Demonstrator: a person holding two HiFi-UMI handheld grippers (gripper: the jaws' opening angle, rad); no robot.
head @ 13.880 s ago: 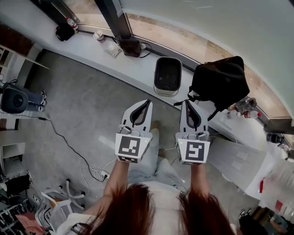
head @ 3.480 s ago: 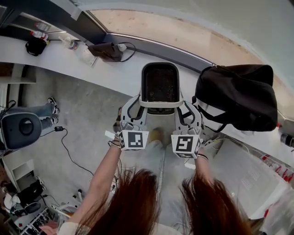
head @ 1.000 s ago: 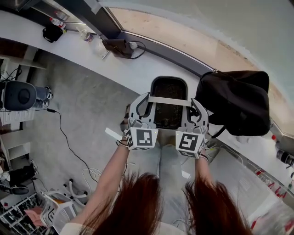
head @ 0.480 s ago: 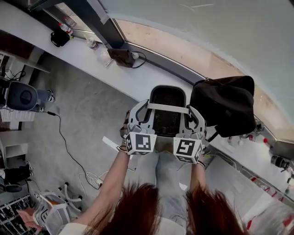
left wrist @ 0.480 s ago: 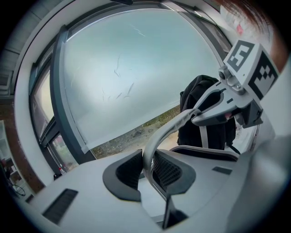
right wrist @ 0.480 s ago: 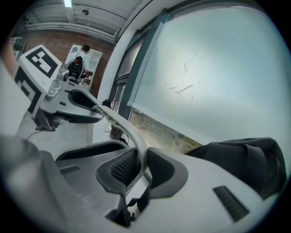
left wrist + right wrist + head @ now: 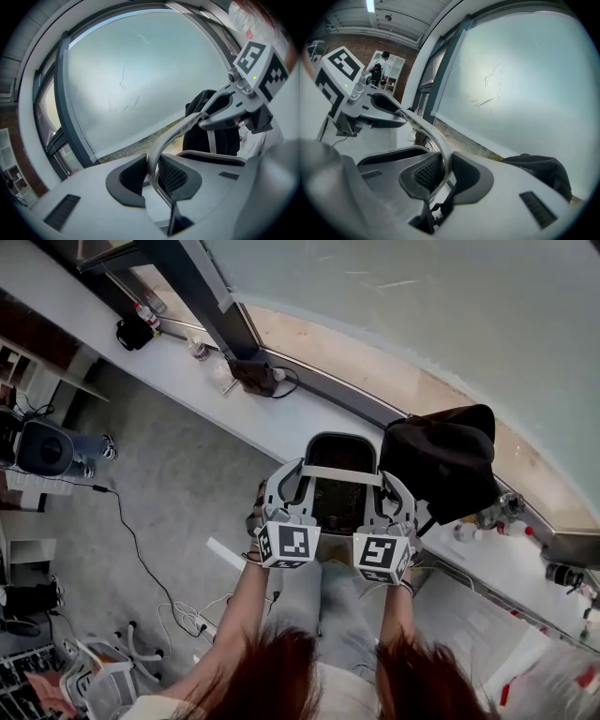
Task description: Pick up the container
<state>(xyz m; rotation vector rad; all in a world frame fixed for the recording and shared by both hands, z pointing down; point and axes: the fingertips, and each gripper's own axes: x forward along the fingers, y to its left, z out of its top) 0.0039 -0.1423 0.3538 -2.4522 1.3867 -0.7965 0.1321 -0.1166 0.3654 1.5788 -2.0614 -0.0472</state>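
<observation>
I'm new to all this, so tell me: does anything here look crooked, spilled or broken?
Nothing stands out. The container hangs roughly level by its handle, with the left tool and right tool clamped toward either end. Nothing has spilled.

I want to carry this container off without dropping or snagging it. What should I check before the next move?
1. Left claw shut on the handle: ok.
2. Right claw shut on the handle: ok.
3. Handle roughly level between both claws: ok in the head view.
4. Container clear of the black bag: cannot tell, they overlap in the head view.
5. Container clear of the ledge: cannot tell.
6. Container empty: cannot tell, the inside is dark.
</observation>
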